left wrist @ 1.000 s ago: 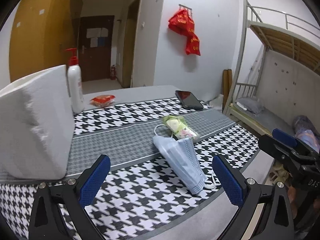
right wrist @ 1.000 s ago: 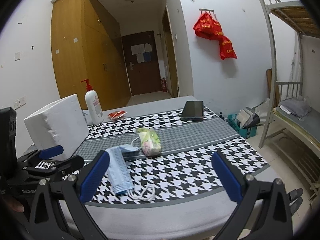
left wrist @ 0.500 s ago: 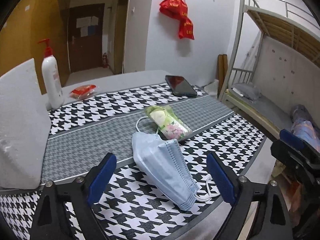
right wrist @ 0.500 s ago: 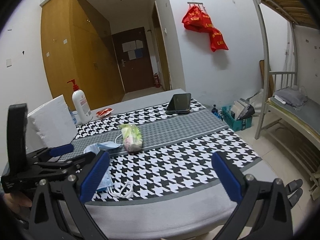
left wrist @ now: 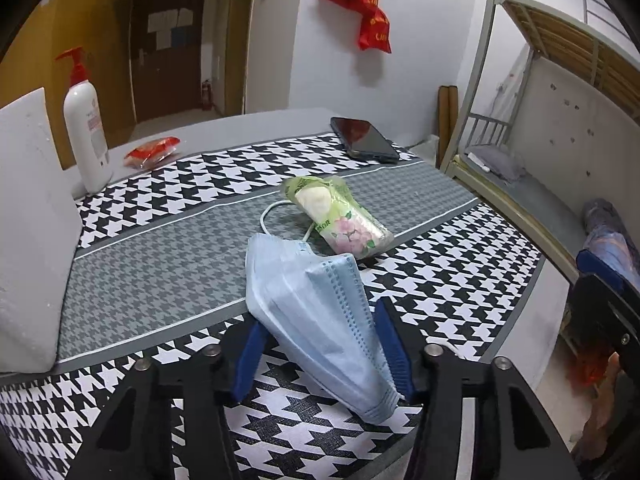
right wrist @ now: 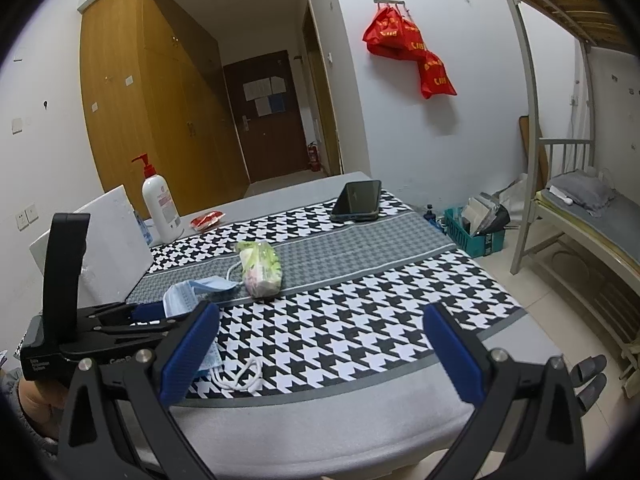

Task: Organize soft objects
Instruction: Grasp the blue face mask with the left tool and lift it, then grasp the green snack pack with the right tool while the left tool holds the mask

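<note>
A light blue face mask (left wrist: 316, 312) lies on the houndstooth table cloth (left wrist: 160, 248), its white ear loops trailing. My left gripper (left wrist: 322, 348) has its blue pads narrowed around the mask's near end, touching its sides. A green flowered tissue pack (left wrist: 340, 216) lies just beyond the mask. In the right wrist view the mask (right wrist: 188, 296) sits between the left gripper's fingers, with the tissue pack (right wrist: 260, 268) to its right. My right gripper (right wrist: 320, 352) is open and empty, over the table's front edge.
A white foam block (left wrist: 28, 224) stands at the left. A pump bottle (left wrist: 86, 128), a red snack packet (left wrist: 152, 152) and a black phone (left wrist: 366, 140) sit further back. A bunk bed (right wrist: 580, 200) stands at the right, with a crate (right wrist: 476, 228) on the floor.
My left gripper moved forward and down onto the mask and its jaws closed in from wide open to the mask's sides. The right gripper drew back and stayed open.
</note>
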